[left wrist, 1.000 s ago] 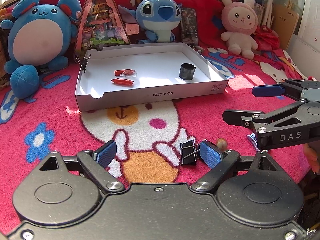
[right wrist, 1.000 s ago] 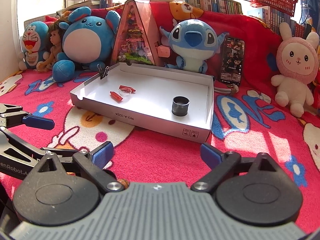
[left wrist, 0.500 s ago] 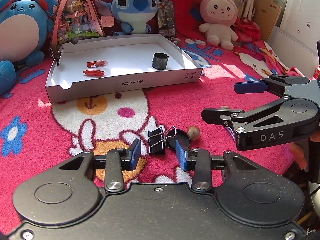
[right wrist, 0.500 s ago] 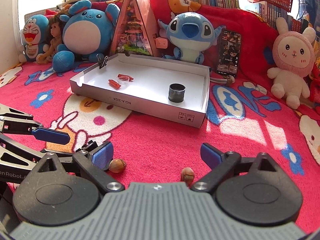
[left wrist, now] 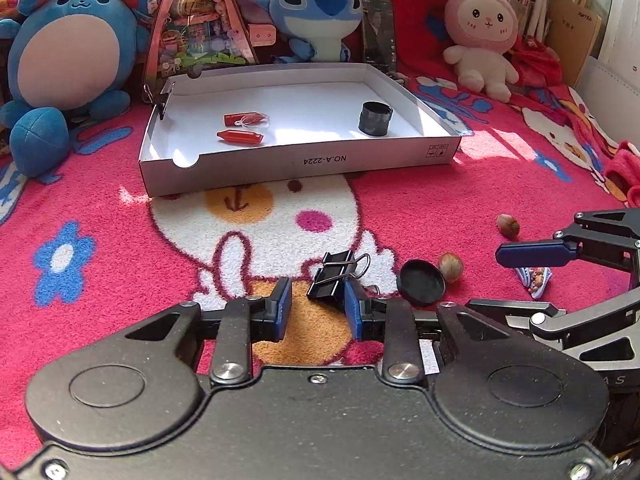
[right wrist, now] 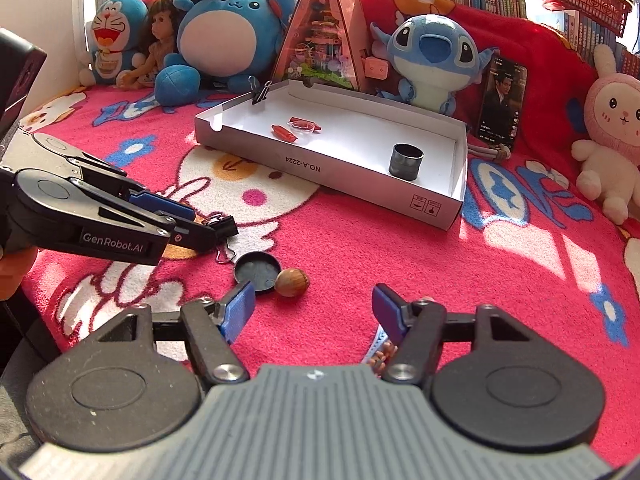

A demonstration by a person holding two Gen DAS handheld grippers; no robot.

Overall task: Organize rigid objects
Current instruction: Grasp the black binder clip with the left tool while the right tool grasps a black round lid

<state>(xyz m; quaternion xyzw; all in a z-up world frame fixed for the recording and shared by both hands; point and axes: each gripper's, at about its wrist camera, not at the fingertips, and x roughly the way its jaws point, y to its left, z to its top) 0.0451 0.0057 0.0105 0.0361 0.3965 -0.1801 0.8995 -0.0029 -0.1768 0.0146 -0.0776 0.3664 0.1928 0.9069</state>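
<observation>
A black binder clip [left wrist: 334, 276] lies on the pink blanket just ahead of my left gripper [left wrist: 316, 312], whose blue pads are open a small gap, the right pad beside the clip. In the right wrist view the left gripper's fingertips [right wrist: 200, 228] reach the clip [right wrist: 222, 226]. A black round lid [left wrist: 421, 287] and a hazelnut [left wrist: 451, 267] lie to its right, also in the right wrist view as lid [right wrist: 256, 271] and nut [right wrist: 292, 282]. My right gripper [right wrist: 314, 312] is open and empty, low over the blanket.
A white cardboard tray [left wrist: 304, 160] holds two red capsules [left wrist: 240, 137], a clear ring and a black cylinder [left wrist: 375, 119]. A second nut [left wrist: 508, 225] and a small striped item [left wrist: 534, 278] lie on the right. Plush toys and a triangular box line the back.
My left gripper has narrowed from wide open and drawn up to the binder clip. My right gripper has dropped lower and turned left, bringing the lid and nut into its view.
</observation>
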